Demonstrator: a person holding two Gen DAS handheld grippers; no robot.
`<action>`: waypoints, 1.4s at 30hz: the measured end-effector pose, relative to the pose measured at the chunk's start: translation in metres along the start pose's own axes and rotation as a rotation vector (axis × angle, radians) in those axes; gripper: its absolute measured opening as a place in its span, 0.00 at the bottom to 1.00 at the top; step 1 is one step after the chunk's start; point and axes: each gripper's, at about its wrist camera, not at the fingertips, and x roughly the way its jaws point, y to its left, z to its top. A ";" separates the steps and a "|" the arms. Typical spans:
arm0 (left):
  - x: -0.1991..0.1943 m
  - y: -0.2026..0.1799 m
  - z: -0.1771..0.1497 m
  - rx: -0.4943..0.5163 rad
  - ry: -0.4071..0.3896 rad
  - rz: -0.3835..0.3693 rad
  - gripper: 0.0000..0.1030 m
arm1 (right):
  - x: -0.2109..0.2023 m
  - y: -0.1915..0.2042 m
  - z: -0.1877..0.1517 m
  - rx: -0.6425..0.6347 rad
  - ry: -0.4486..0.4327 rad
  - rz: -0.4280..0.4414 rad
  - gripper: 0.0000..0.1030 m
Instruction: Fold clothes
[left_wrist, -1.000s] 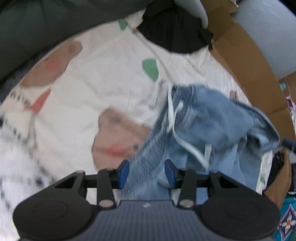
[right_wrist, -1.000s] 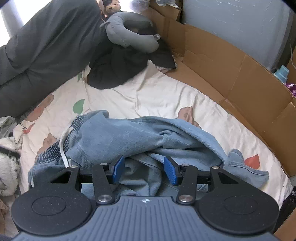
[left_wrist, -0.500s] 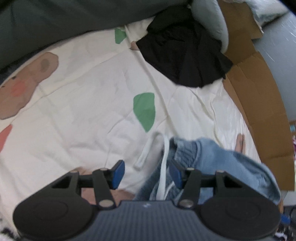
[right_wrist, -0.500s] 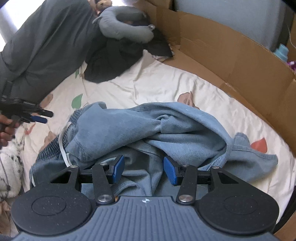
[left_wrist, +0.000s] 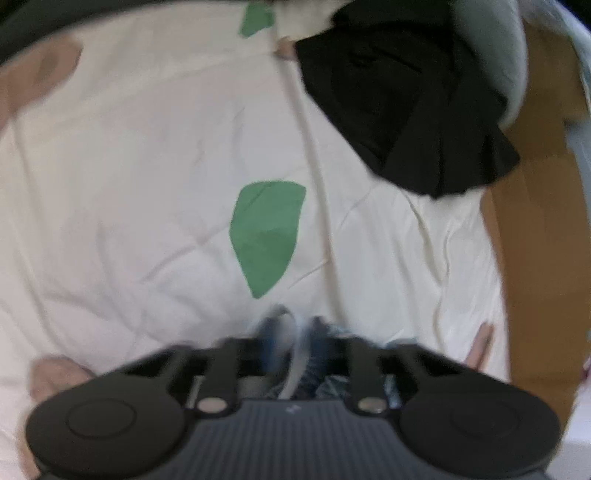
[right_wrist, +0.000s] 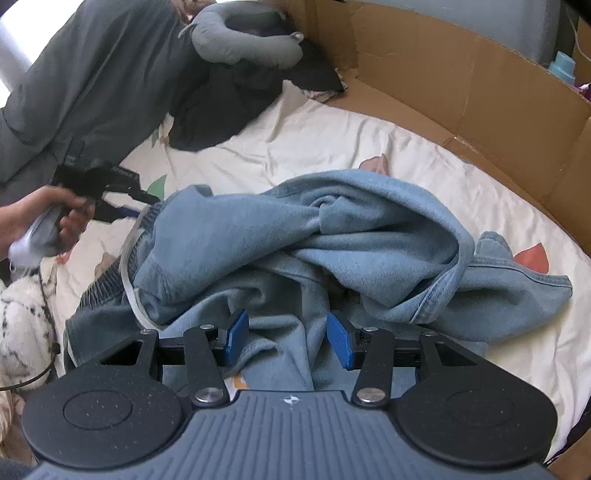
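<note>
Light blue drawstring trousers (right_wrist: 332, 229) lie crumpled on a cream sheet (right_wrist: 332, 140) with coloured patches. My right gripper (right_wrist: 288, 339) hovers open over the near folds of the trousers, nothing between its blue pads. In the blurred left wrist view, my left gripper (left_wrist: 293, 343) has its fingers drawn close on the trousers' waistband (left_wrist: 325, 332) and white drawstring (left_wrist: 291, 354). The right wrist view shows the left gripper (right_wrist: 122, 205), held by a hand (right_wrist: 37, 218), at the waistband's far left edge.
A black garment (left_wrist: 406, 92) and a grey neck pillow (right_wrist: 240, 44) lie at the back. A cardboard wall (right_wrist: 461, 85) runs along the right side. Dark grey fabric (right_wrist: 92, 74) fills the back left, and a white spotted plush thing (right_wrist: 22, 321) sits at the near left.
My left gripper travelled along the trousers to the waistband end and its fingers closed in on the waistband and drawstring. The right gripper stayed open, shifting slightly over the fabric.
</note>
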 end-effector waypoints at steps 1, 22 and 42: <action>0.002 0.003 0.000 -0.034 -0.002 -0.011 0.02 | 0.000 0.000 -0.001 -0.004 0.004 -0.001 0.52; -0.109 -0.058 -0.092 0.502 -0.098 -0.164 0.01 | -0.039 0.016 0.012 -0.101 -0.011 0.028 0.56; -0.105 -0.118 -0.186 0.862 0.078 -0.263 0.12 | -0.052 0.042 0.029 -0.111 -0.081 -0.048 0.76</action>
